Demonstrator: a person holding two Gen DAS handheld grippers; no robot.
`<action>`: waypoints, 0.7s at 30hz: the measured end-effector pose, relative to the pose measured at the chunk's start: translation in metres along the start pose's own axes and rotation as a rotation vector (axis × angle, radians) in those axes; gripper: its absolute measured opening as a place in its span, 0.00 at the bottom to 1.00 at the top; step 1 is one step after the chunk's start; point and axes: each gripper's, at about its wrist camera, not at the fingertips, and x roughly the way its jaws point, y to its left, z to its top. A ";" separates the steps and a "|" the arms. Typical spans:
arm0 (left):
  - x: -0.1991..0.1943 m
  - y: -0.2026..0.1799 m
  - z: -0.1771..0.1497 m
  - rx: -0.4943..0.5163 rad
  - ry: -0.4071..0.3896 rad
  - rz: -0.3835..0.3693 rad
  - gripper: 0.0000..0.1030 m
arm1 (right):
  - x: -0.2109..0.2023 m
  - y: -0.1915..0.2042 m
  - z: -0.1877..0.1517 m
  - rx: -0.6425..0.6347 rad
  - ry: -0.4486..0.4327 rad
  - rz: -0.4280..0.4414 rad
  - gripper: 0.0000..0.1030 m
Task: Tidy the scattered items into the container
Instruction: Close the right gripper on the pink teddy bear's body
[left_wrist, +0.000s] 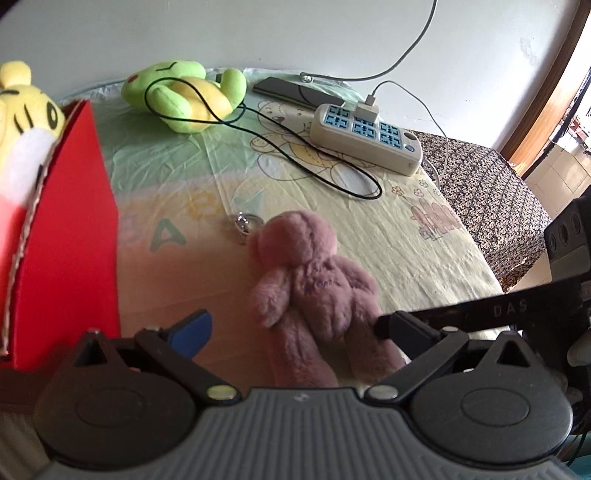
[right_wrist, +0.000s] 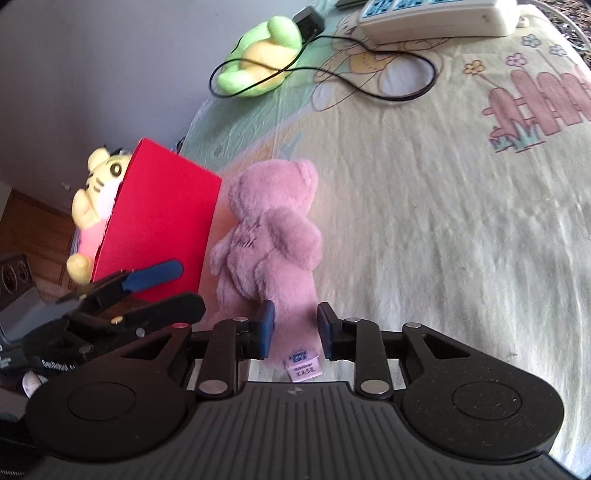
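A pink plush bear (left_wrist: 314, 288) lies face down on the bed beside a red box (left_wrist: 62, 229). A yellow tiger plush (left_wrist: 26, 110) sits in the box. A green frog plush (left_wrist: 184, 92) lies farther back. My left gripper (left_wrist: 291, 325) is open, its fingers on either side of the bear's legs. My right gripper (right_wrist: 295, 328) has its blue pads (right_wrist: 266, 328) closed in on one leg of the bear (right_wrist: 269, 232), just above its label. The red box (right_wrist: 162, 218) and tiger (right_wrist: 96, 184) stand left of the bear. The left gripper (right_wrist: 140, 291) shows at lower left.
A white power strip (left_wrist: 365, 136) with a charger, a black cable (left_wrist: 295, 155) looped over the frog, a phone (left_wrist: 295, 92) and a metal key ring (left_wrist: 243, 223) lie on the cartoon sheet (left_wrist: 369, 221). A patterned blanket (left_wrist: 487, 192) covers the right. The frog (right_wrist: 262, 59) also shows in the right wrist view.
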 end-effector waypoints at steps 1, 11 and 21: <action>0.003 0.002 0.001 -0.012 0.008 -0.005 0.99 | -0.002 -0.002 0.002 0.019 -0.030 -0.008 0.38; 0.043 0.032 0.003 -0.288 0.120 -0.135 0.98 | 0.036 0.006 0.024 0.089 -0.102 0.054 0.49; 0.049 0.007 -0.001 -0.118 0.075 -0.036 0.99 | 0.046 -0.009 0.018 0.186 -0.085 0.180 0.37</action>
